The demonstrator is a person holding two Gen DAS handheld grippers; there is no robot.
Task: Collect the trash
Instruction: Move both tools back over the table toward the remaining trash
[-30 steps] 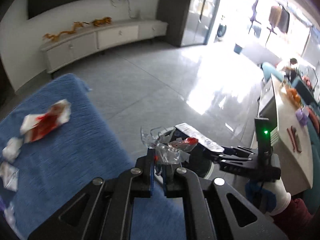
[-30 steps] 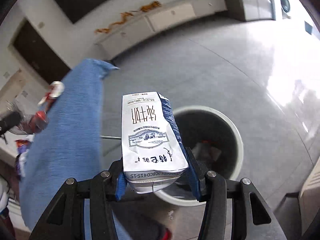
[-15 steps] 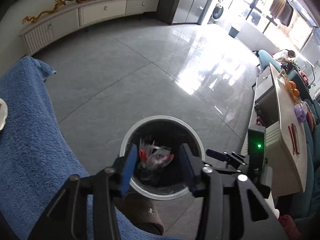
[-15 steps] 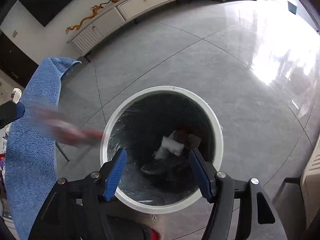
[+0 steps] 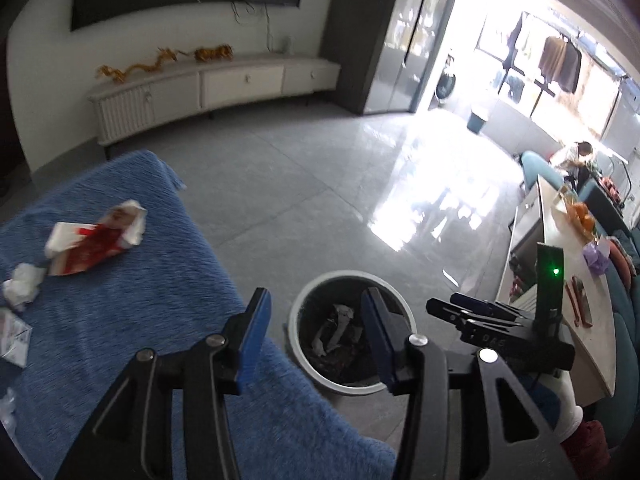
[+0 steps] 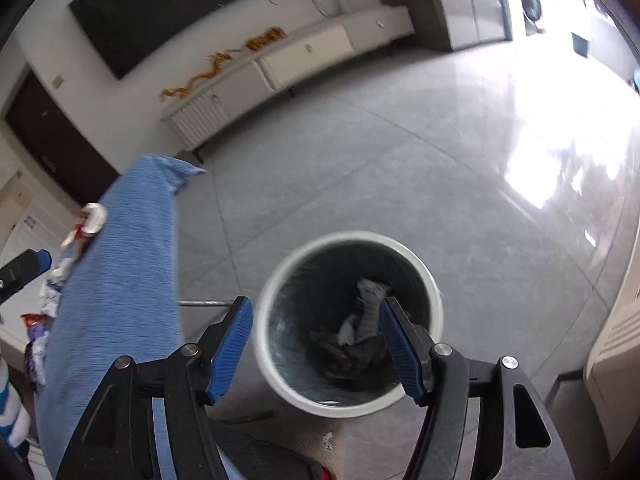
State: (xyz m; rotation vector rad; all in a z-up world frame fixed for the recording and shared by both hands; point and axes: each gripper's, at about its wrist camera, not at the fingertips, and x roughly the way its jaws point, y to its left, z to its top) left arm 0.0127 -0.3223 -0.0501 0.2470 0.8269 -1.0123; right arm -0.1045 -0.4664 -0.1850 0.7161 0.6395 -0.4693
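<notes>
Low in both frames, the left tongs and right tongs gape empty over the bin; wrappers lie left on the blue-clothed counter.

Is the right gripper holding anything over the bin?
No, the right gripper stands open and empty above the white bin.

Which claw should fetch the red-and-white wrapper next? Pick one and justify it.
Left. The left claw is open and empty beside the blue cloth where the red-and-white wrapper lies. The right claw, also empty, hangs over the bin.
</notes>
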